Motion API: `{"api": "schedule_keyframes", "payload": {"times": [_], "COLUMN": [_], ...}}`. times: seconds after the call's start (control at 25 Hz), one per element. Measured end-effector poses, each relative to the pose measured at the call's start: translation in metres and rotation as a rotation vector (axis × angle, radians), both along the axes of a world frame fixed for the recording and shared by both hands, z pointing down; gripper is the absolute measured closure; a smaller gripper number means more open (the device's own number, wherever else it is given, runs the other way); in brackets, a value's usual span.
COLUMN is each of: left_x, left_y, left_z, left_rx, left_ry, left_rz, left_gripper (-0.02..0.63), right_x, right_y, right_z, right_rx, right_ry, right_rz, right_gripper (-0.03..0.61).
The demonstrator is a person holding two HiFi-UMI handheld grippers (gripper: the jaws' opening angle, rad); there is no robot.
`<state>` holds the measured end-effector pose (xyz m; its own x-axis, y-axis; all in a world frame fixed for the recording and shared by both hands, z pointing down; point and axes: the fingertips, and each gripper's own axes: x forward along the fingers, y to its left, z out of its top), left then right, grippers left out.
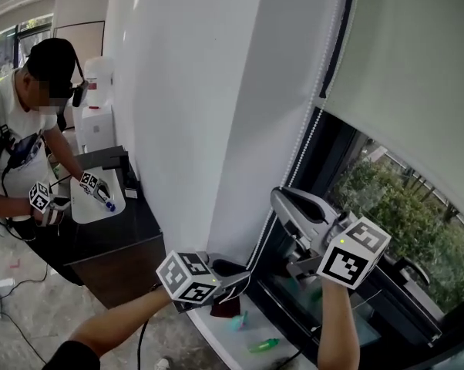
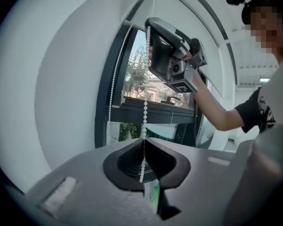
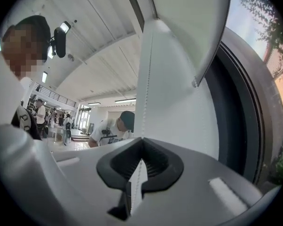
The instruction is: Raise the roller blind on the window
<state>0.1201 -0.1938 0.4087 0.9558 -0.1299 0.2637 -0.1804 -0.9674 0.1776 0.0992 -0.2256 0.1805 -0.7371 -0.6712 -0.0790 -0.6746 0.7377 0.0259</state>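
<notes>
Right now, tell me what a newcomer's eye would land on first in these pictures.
The right gripper and, lower down, the left gripper each clamp the white bead chain beside the window. The pale roller blind hangs above, covering only the window's top. At far left another person bends over a dark counter.

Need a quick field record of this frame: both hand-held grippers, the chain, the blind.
left hand-held gripper: shut on bead chain, lower grip
right hand-held gripper: shut on the same strand, higher up
bead chain: hangs beside the window frame, runs between the two grips
roller blind: covers the upper window; lower glass uncovered
background: another person at a dark counter
</notes>
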Motion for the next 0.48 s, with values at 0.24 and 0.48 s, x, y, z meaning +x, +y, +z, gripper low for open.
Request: {"api": "schedule_keyframes", "payload": {"times": [0.24,0.48], "left_x": [-0.027,-0.045], "left_y": [-0.002,-0.018], "left_z": [-0.079,-0.183], "left_rx": [0.031,0.018], "left_ry": [0.244,0.458], "left_rz": [-0.017,-0.046], "left_gripper": [0.494,0.494], "right_x": [0.008,0.003], "right_y": [0.008,0.005], "right_z": [0.008,0.068], "right_rx": [0.019,-0.055], "right_ry": [-0.035,0.014], "right_rz": [0.032,0.049], "right_gripper": [0.572,0.572]}}
